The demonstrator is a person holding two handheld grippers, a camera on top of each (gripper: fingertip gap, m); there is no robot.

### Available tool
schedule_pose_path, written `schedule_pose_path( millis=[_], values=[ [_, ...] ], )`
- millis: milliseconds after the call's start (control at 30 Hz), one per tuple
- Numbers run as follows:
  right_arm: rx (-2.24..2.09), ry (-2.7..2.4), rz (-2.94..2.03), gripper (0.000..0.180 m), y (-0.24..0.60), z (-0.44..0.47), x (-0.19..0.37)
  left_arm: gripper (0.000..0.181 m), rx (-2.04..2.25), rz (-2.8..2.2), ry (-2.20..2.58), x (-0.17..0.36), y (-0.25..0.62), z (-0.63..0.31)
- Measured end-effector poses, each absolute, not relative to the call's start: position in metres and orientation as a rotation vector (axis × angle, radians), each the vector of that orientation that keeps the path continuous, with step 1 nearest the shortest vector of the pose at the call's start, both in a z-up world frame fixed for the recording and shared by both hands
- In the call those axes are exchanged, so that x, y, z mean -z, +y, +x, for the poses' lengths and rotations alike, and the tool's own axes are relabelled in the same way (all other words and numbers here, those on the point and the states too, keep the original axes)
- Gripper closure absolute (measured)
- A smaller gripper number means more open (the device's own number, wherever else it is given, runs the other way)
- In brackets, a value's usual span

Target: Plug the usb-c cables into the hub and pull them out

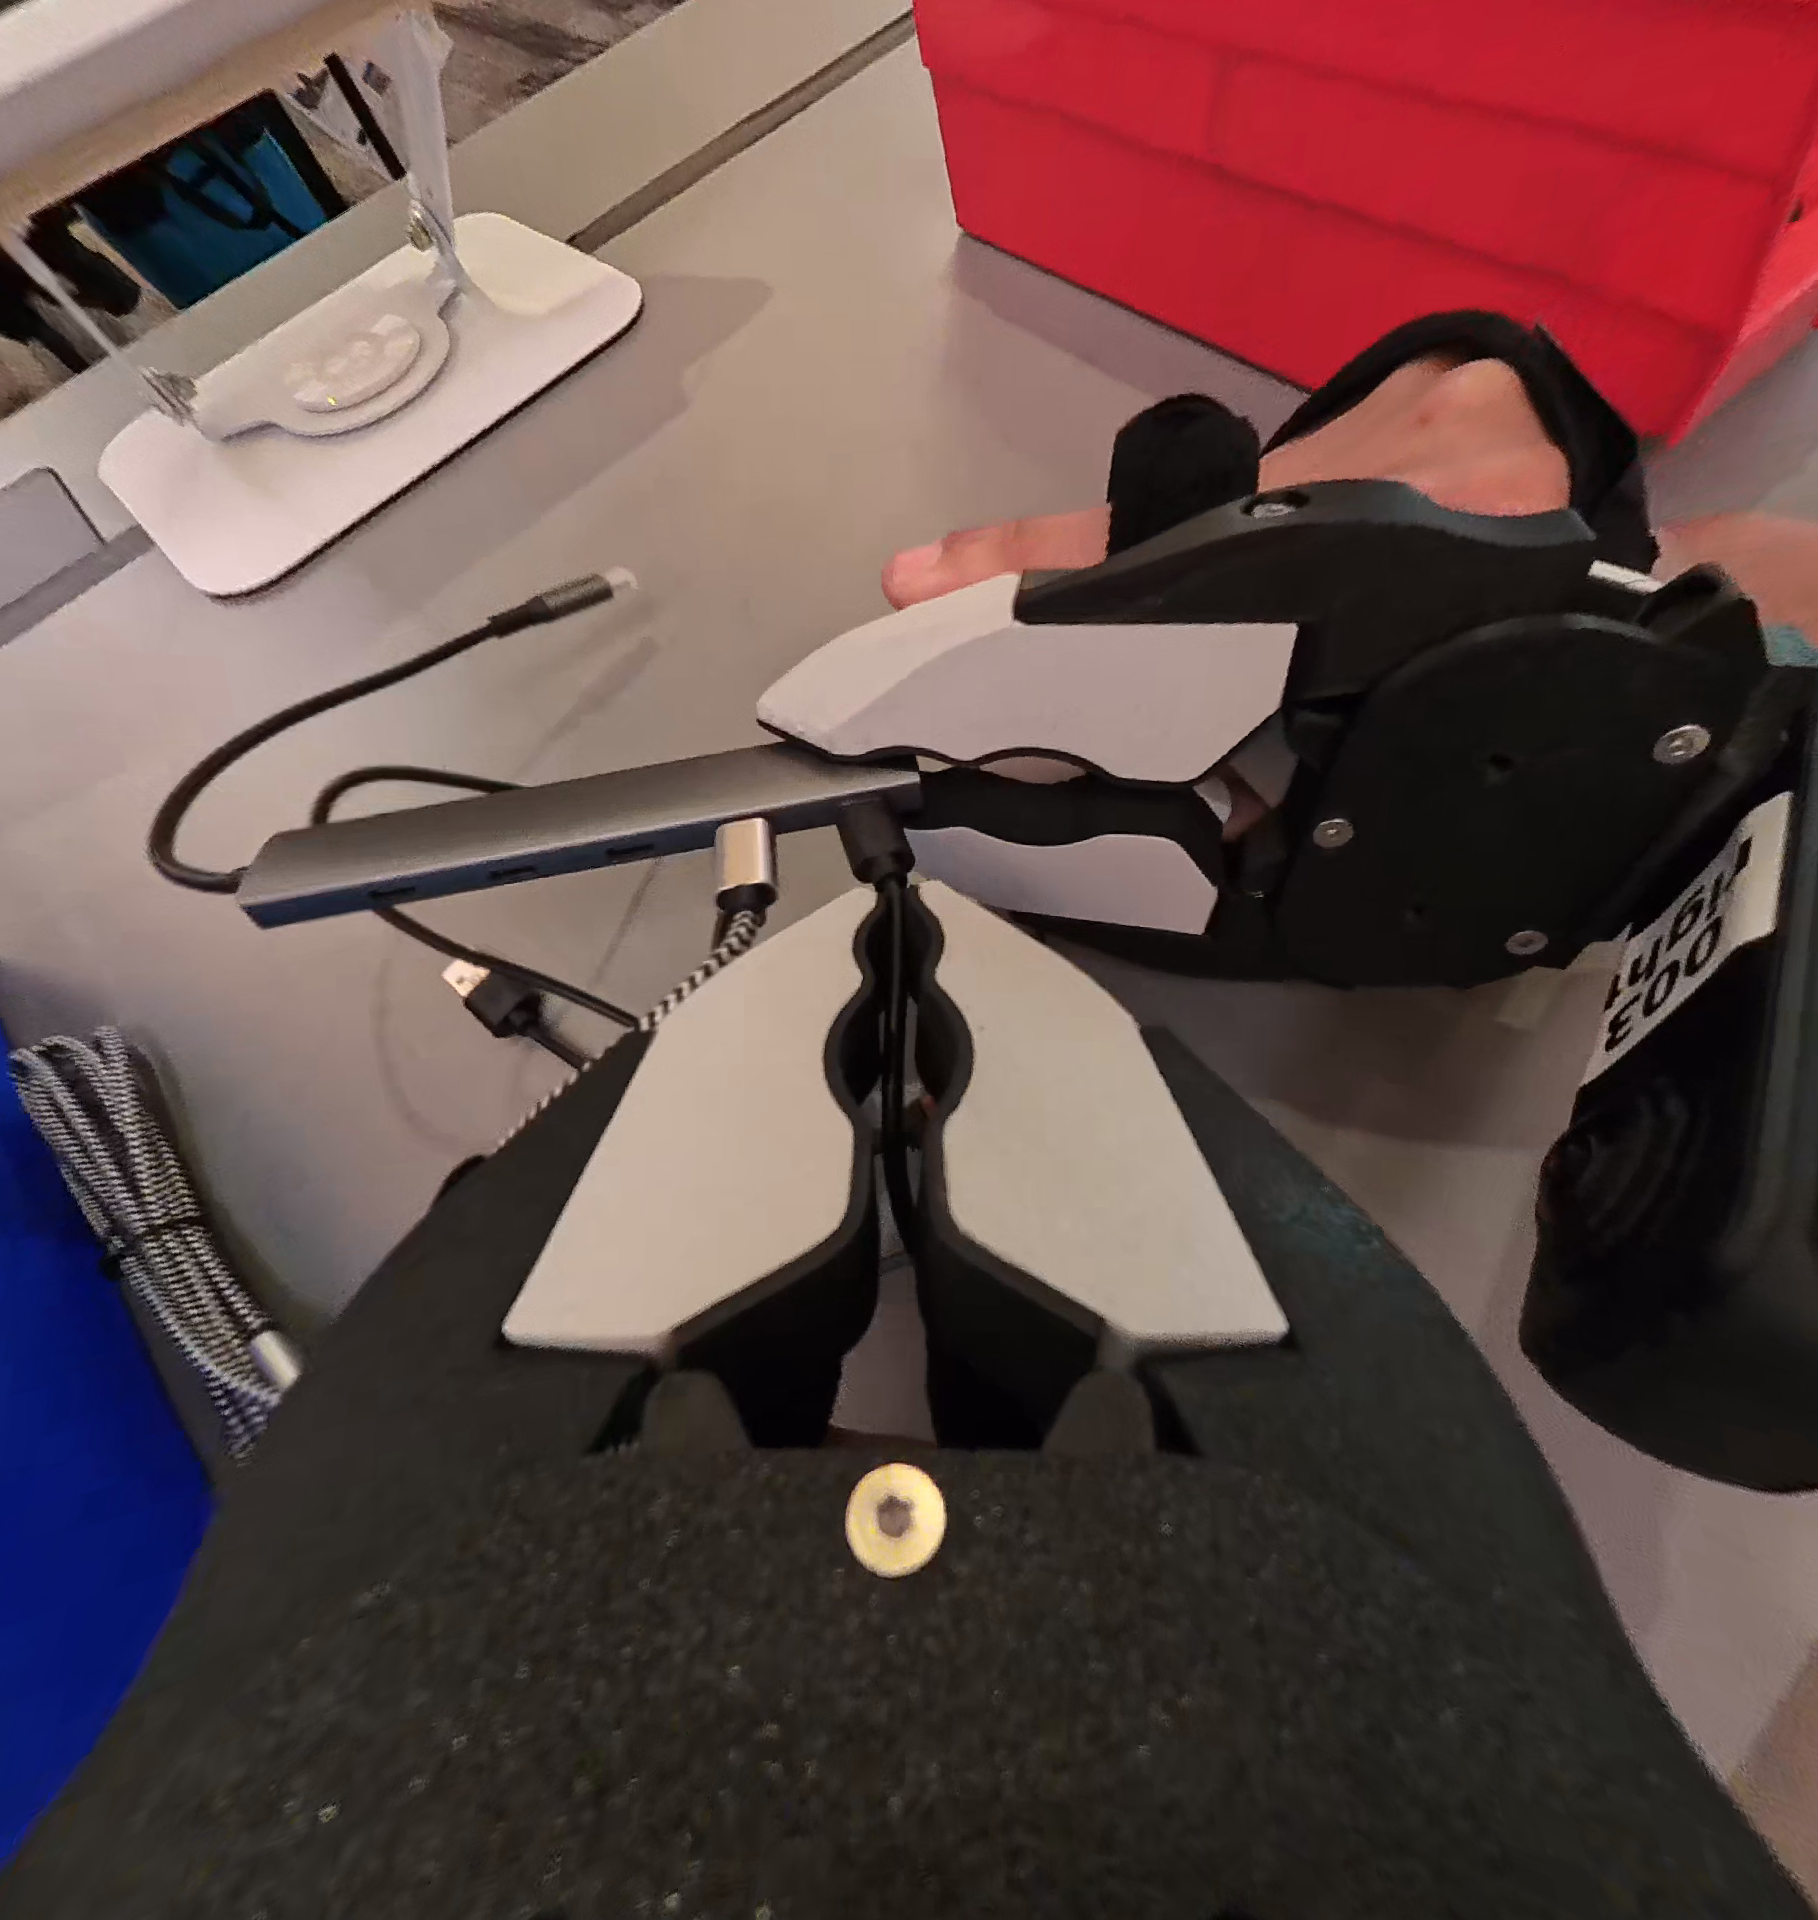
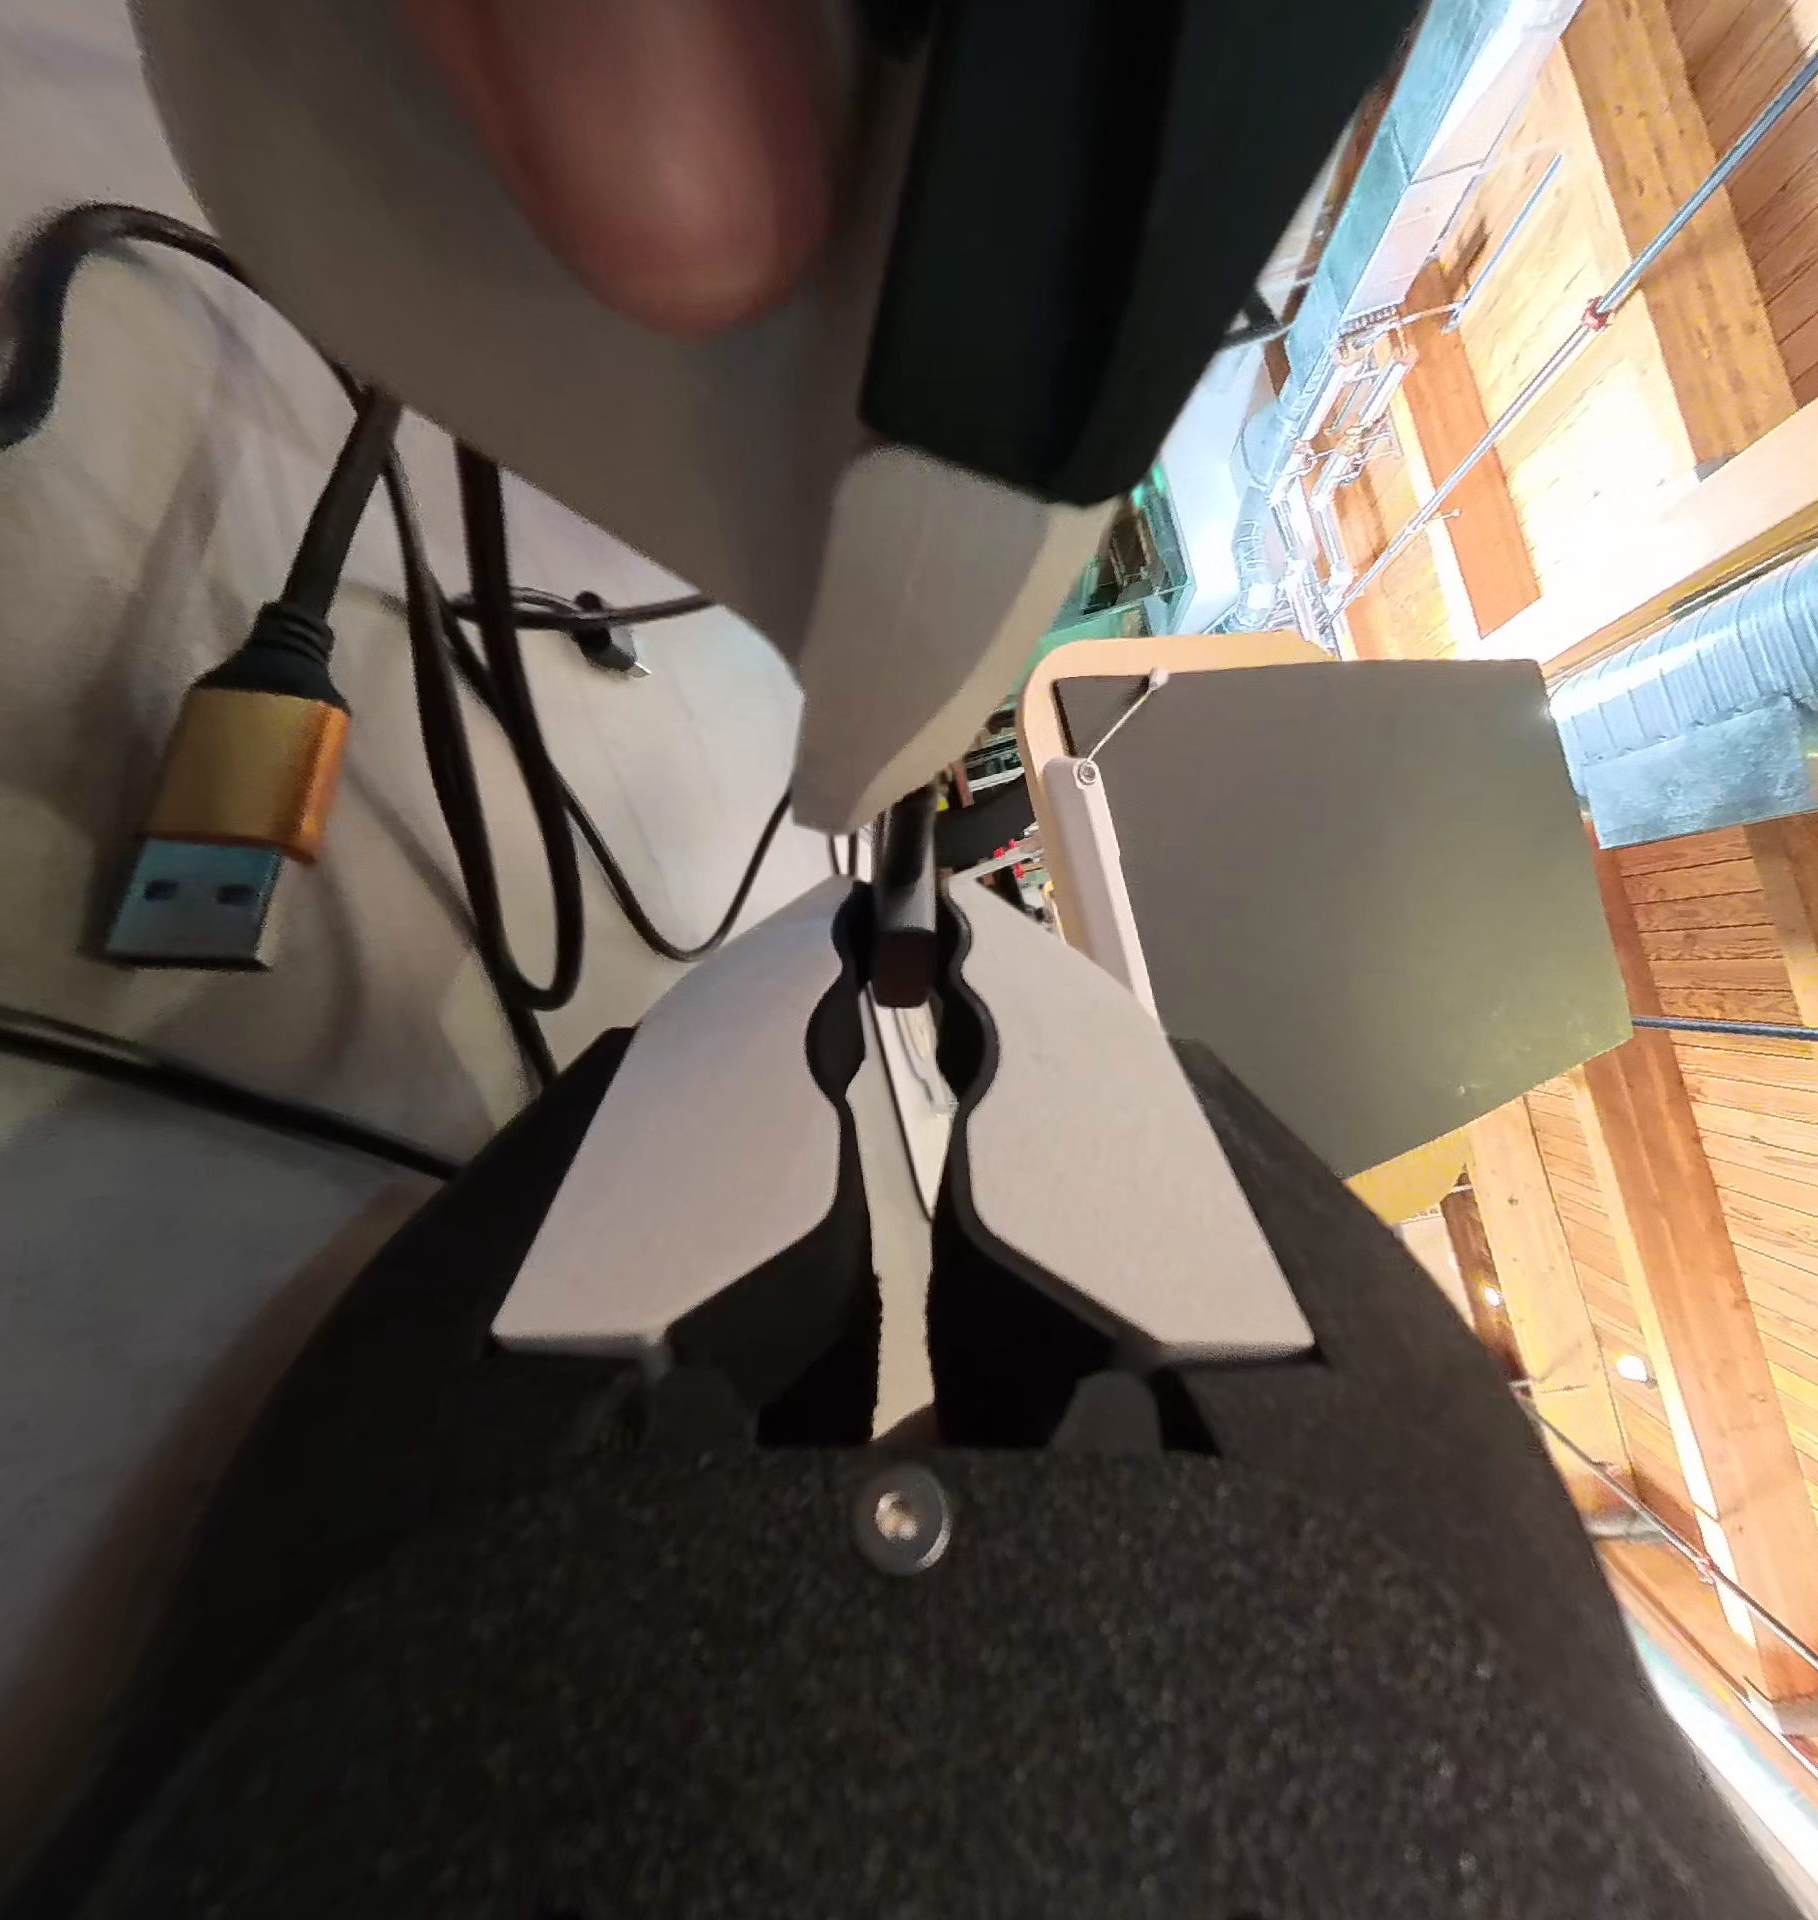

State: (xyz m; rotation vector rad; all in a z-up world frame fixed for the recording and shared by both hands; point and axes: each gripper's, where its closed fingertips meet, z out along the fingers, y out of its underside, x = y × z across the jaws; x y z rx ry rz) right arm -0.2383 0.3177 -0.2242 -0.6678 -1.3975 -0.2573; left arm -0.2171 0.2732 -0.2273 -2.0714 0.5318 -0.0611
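Holding the slim grey metal usb hub (image 1: 572, 831) up off the grey table (image 1: 780, 416), the right gripper (image 1: 843, 758) pinches one end. Left gripper (image 1: 897, 925) fingers are squeezed narrow around the black usb-c cable (image 1: 889, 1039), its plug seated in the hub beside a silver braided cable's plug (image 1: 744, 862).

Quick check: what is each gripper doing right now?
Left gripper: shut on the black cable just below its plug, which sits in the hub.
Right gripper: shut on the hub's end.

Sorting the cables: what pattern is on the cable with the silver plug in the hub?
Black-and-white braided cable, clearest in the left wrist view.
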Motion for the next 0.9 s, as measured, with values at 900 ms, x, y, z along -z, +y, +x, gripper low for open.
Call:
schedule_pose_path(
  millis=[900],
  values=[
    [0.248, -1.424, -0.596, 0.171, 0.312, -0.232, 0.223, 0.151, 0.067, -1.937, 0.45, 0.204, 0.278, -0.24]
  ],
)
